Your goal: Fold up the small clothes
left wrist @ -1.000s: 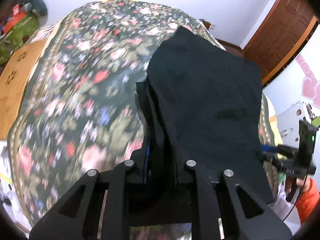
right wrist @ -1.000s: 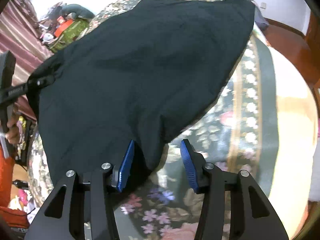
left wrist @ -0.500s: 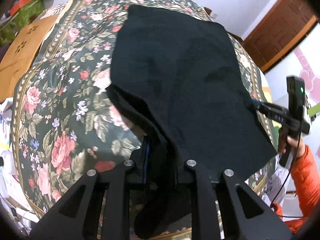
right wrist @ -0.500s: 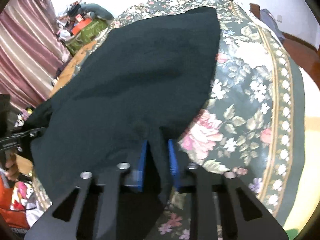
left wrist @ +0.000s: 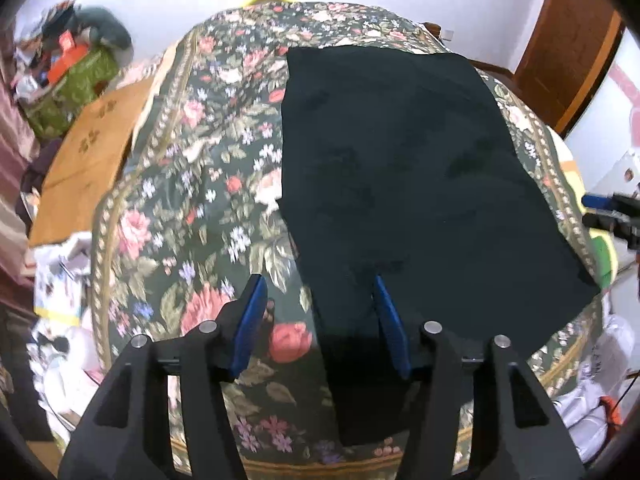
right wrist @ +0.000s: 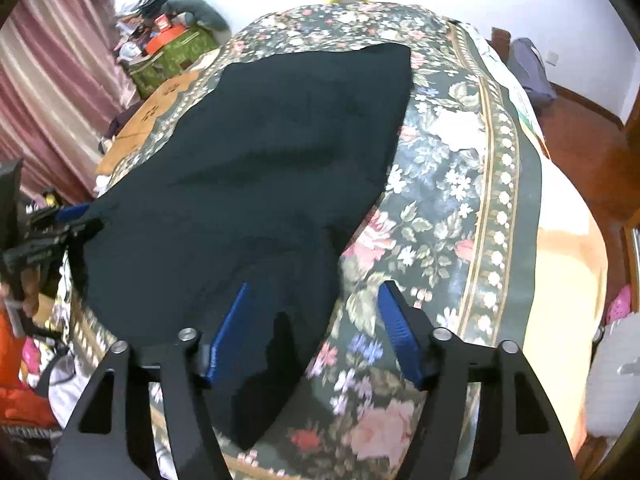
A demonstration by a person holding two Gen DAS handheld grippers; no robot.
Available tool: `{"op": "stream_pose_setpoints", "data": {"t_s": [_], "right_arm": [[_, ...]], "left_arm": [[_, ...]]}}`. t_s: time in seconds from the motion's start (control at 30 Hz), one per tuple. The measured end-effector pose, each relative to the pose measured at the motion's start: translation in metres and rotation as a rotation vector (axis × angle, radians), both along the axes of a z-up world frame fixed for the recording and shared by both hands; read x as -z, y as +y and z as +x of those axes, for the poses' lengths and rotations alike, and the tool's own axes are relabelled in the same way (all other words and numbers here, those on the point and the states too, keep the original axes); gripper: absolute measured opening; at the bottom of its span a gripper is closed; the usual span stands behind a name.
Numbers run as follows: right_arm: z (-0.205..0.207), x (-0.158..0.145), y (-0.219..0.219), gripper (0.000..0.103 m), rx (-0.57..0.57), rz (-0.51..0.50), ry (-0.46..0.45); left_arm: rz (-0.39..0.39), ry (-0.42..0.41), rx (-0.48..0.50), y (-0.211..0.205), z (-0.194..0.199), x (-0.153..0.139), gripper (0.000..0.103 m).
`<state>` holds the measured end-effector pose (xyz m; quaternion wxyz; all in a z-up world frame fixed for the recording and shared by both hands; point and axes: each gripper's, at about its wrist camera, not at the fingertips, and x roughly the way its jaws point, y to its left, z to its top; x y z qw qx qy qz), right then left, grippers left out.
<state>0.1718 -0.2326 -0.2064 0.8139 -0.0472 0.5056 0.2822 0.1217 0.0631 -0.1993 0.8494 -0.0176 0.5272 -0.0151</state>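
A black garment (left wrist: 400,184) lies spread flat on a floral bedspread (left wrist: 192,184). My left gripper (left wrist: 320,308) hovers over the garment's near left corner; its jaws are opening, and the cloth lies below them, not pinched. In the right wrist view the same black garment (right wrist: 260,184) stretches away to the upper left. My right gripper (right wrist: 316,316) is over its near right corner with its jaws opening, the cloth's edge between the blue pads (right wrist: 232,320) but not pressed. The tip of the other gripper (left wrist: 608,212) shows at the right edge of the left wrist view.
The bedspread (right wrist: 460,184) hangs over the bed's near edge. A wooden board (left wrist: 88,160) and a green box (left wrist: 76,88) with clutter lie to the left. A brown door (left wrist: 572,40) stands at the right. Pink curtains (right wrist: 48,100) hang at the left.
Both grippers held the garment's near corners shut; now both have opened and let the cloth go. The garment has dropped flat onto the bedspread.
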Motion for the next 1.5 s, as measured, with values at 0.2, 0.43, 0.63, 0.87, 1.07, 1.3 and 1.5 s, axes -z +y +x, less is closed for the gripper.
{"op": "stream_pose_setpoints", "data": {"t_s": [0.2,0.43,0.63,0.87,1.07,1.3,1.5], "right_arm": [[-0.010,0.025,0.012,0.071,-0.051,0.011,0.109],[-0.015,0.047,0.023,0.065,-0.071,0.025,0.140],[-0.017,0.039,0.029,0.009,-0.094,0.055,0.090],[0.002,0.004,0.019,0.005,-0.116,0.107,0.025],[0.018,-0.033,0.011,0.005,-0.109,0.151,-0.091],[0.037,-0.058,0.014,0.005,-0.087,0.173,-0.167],[0.069,-0.071,0.021,0.005,-0.062,0.175,-0.200]], "left_arm": [[-0.095,0.055,0.035,-0.012,-0.006,0.010,0.060],[-0.146,0.056,0.061,-0.024,-0.006,0.014,0.037],[-0.104,0.051,0.087,-0.037,-0.004,0.010,0.021],[-0.079,0.011,0.111,-0.040,-0.006,-0.008,0.019],[-0.089,-0.064,0.128,-0.044,0.008,-0.040,0.018],[-0.083,-0.161,0.147,-0.049,0.043,-0.076,0.017],[-0.083,-0.206,0.119,-0.042,0.093,-0.089,0.016]]}}
